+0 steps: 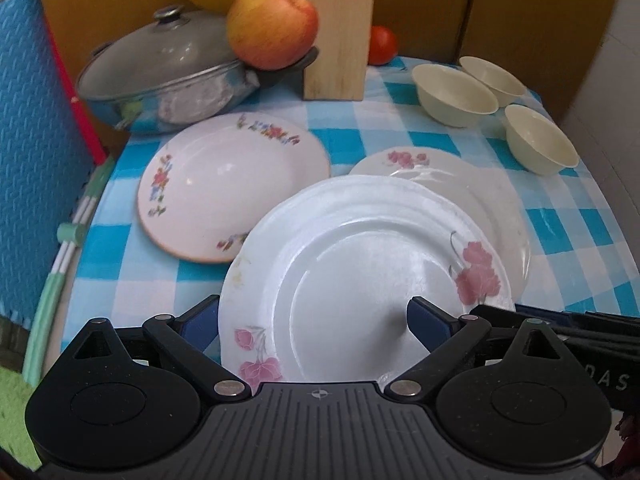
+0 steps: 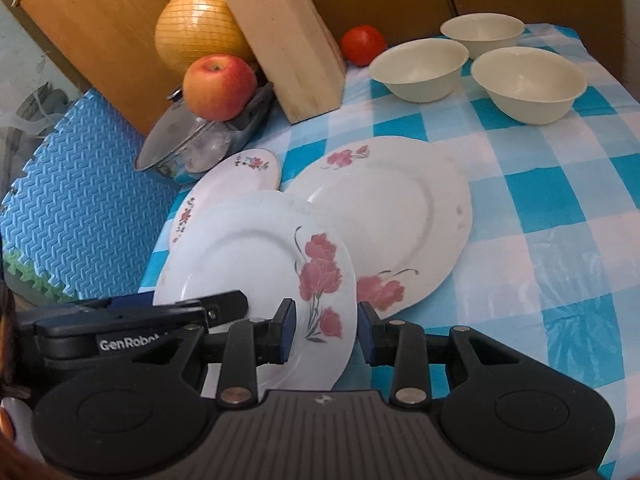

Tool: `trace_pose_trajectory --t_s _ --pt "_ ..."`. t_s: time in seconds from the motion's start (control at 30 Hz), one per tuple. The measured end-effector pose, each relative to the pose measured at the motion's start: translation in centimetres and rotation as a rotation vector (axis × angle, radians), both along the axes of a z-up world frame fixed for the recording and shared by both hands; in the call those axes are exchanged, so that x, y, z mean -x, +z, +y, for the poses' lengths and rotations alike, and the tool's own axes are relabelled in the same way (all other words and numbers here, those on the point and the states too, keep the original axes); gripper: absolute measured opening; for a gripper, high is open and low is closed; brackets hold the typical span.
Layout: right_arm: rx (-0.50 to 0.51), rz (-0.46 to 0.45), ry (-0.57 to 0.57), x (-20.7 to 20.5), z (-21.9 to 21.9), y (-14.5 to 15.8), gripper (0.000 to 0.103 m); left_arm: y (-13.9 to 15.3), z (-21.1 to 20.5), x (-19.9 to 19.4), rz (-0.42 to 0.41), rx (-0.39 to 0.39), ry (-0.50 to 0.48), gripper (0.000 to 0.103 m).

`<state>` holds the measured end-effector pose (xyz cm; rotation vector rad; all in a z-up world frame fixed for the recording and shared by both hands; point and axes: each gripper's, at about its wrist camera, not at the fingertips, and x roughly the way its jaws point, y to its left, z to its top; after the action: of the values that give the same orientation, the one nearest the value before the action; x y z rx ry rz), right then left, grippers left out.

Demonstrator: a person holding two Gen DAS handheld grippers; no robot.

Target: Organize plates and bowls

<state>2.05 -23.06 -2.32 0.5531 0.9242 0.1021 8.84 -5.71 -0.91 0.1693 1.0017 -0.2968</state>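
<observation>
A white plate with pink flowers (image 1: 360, 260) (image 2: 248, 256) hangs tilted above the checked cloth, gripped at two places on its rim. My left gripper (image 1: 314, 320) (image 2: 180, 304) is shut on its near-left rim, one finger over the plate and one under. My right gripper (image 2: 327, 332) is shut on the right rim beside the flower print. A larger pink-flower plate (image 1: 460, 176) (image 2: 392, 216) lies partly beneath it. A plate with small coloured flowers (image 1: 232, 184) (image 2: 224, 184) lies to the left. Three cream bowls (image 1: 456, 92) (image 2: 418, 68) stand apart at the back right.
A lidded steel pot (image 1: 160, 80) stands at the back left with an apple (image 1: 272, 26) on its handle. A wooden knife block (image 1: 340, 28), a tomato (image 1: 382, 44) and a netted yellow fruit (image 2: 196, 28) are behind. Blue foam mat (image 1: 32, 120) lies past the table's left edge.
</observation>
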Motion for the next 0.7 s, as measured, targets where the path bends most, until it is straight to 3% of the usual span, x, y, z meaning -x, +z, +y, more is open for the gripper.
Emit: trace_pose_trajectory --t_s 0.47,0.7 --pt "0.050 0.002 -0.109 -1.9 -3.1 0.1 0.032 -0.7 -4.4 -3.3 0.003 -0.013 -0.049 0.097" --pt "0.082 0.035 -0.141 -3.9 -4.5 -0.7 0.032 -2.2 -5.9 -5.6 0.051 0.005 -0.034 0.096"
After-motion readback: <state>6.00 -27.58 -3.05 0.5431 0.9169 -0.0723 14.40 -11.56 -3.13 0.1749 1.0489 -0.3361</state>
